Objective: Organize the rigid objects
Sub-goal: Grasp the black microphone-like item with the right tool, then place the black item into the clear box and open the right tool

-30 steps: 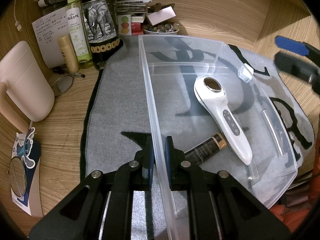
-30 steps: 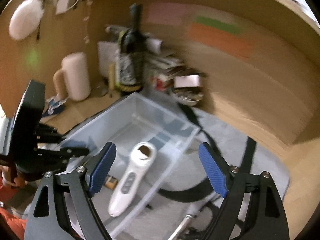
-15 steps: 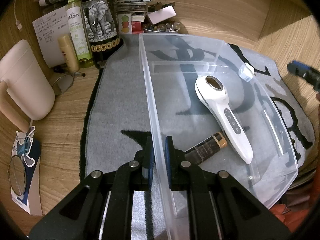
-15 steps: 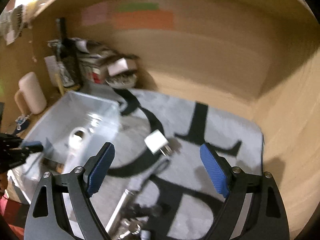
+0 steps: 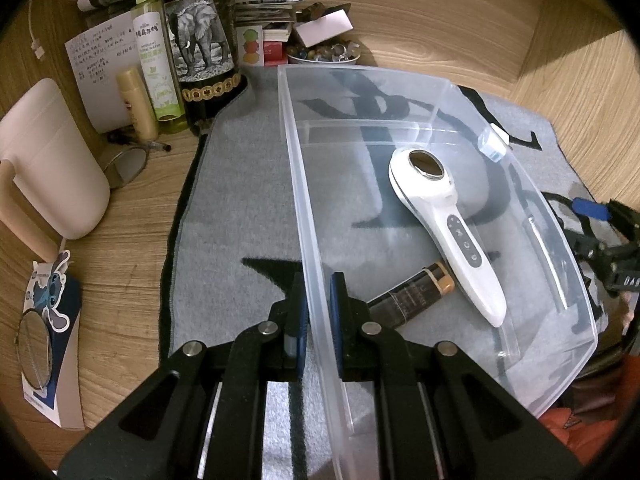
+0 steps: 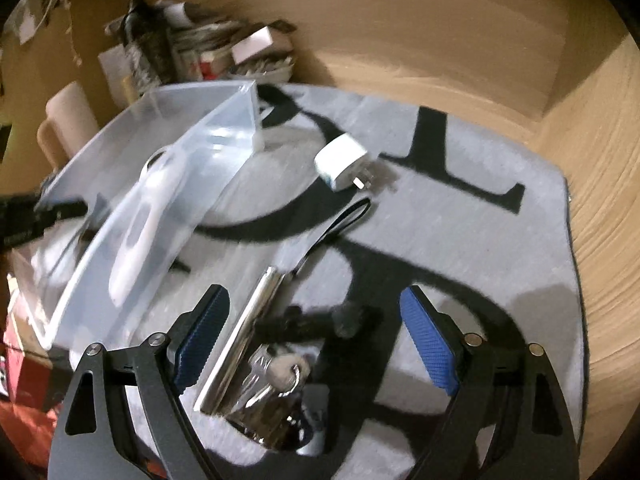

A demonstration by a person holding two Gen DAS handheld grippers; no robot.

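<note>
A clear plastic bin (image 5: 400, 80) lies on a grey mat. Inside it rest a white handheld device (image 5: 440, 216) and a dark tube with a gold cap (image 5: 412, 292). My left gripper (image 5: 318, 312) is shut on the bin's near wall. In the right wrist view the bin (image 6: 192, 128) is at the left, and my right gripper (image 6: 316, 340) hangs open over a shiny metal tool (image 6: 248, 332) with a ring and dark strap. A white plug adapter (image 6: 340, 160) lies farther out on the mat. The right gripper's blue pad (image 5: 588, 208) shows at the left wrist view's right edge.
Behind the bin stand an elephant-label bottle (image 5: 200, 44), a green spray bottle (image 5: 154, 52), a yellow tube (image 5: 136, 104), a dish of small items (image 5: 324, 54) and stacked boxes. A cream pitcher (image 5: 48, 164) and two small mirrors sit left. Wooden walls close in behind and right.
My right gripper swung away from above the bin to the mat on its right and sank toward the metal tool. The left gripper and bin stayed still.
</note>
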